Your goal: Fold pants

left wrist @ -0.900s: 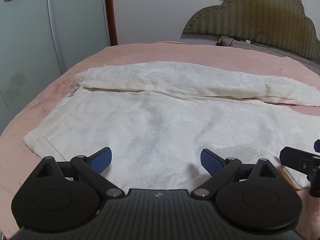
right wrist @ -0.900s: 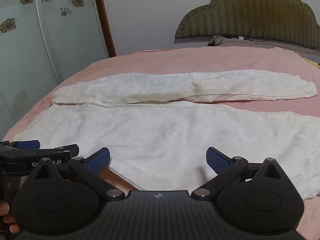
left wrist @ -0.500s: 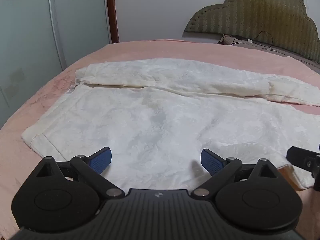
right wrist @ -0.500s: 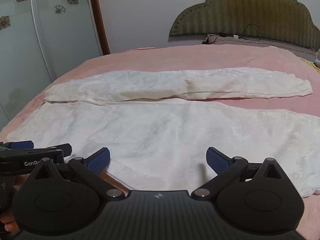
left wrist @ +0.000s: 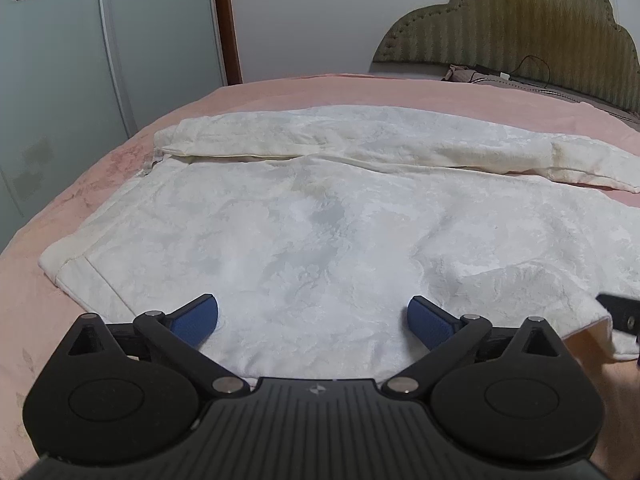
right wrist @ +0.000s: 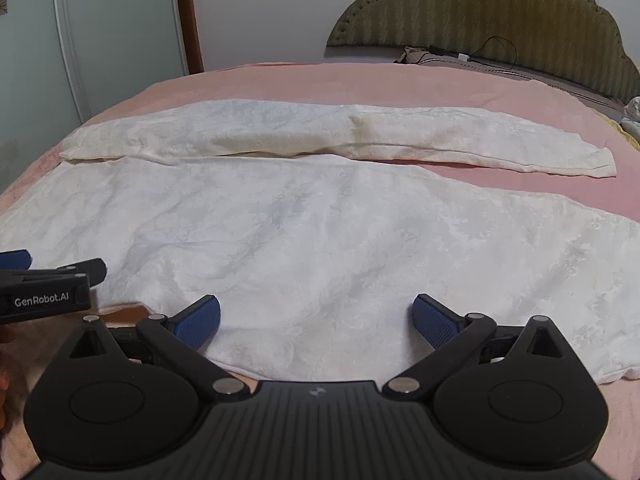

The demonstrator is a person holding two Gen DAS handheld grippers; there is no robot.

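Observation:
White patterned pants [left wrist: 320, 208] lie spread flat on a pink bed, waistband at the left, two legs running right. They also fill the right wrist view [right wrist: 320, 232], with the far leg [right wrist: 400, 136] lying apart from the near one. My left gripper [left wrist: 313, 318] is open and empty over the near edge of the pants by the waist. My right gripper [right wrist: 316, 320] is open and empty over the near edge of the near leg. The left gripper's side shows at the left of the right wrist view [right wrist: 44, 284].
The pink bedsheet [left wrist: 80, 184] surrounds the pants. A padded olive headboard [right wrist: 480, 32] stands at the far right with a dark cable [right wrist: 492, 48] in front of it. Glass wardrobe doors [left wrist: 80, 60] line the left side.
Both grippers have moved forward and lower toward the near edge of the pants. The jaws stay open. The pants have not moved.

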